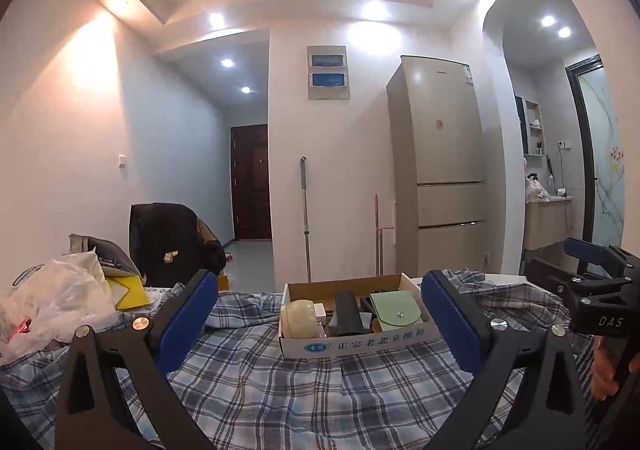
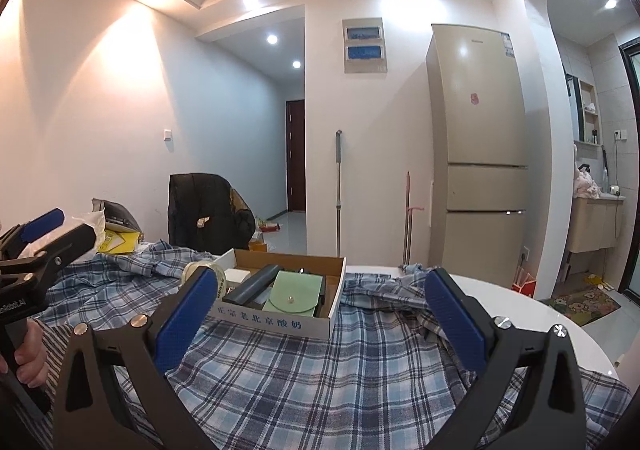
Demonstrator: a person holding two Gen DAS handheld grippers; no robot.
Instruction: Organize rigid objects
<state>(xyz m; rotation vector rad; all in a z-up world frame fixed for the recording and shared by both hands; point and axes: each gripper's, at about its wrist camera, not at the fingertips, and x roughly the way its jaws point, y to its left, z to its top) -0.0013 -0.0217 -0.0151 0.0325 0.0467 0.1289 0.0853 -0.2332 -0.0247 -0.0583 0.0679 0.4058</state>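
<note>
Blue-padded left gripper [image 1: 316, 314]: level, spread wide, empty, facing the shallow white cardboard box [image 1: 360, 342].
Right gripper [image 2: 320, 314]: level, equally wide, empty, just right of box.
Box: on plaid cloth [image 1: 280, 390], holding green snap pouch [image 1: 396, 314].

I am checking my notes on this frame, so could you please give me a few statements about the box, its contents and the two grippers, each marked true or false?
1. The cardboard box rests on a plaid cloth. True.
2. The green pouch lies on the cloth outside the box. False: it is inside the box.
3. The left gripper holds the roll of tape. False: its jaws are open and empty.
4. The right gripper is open and holds nothing. True.
5. A long dark case lies in the box beside the pouch. True.
</note>
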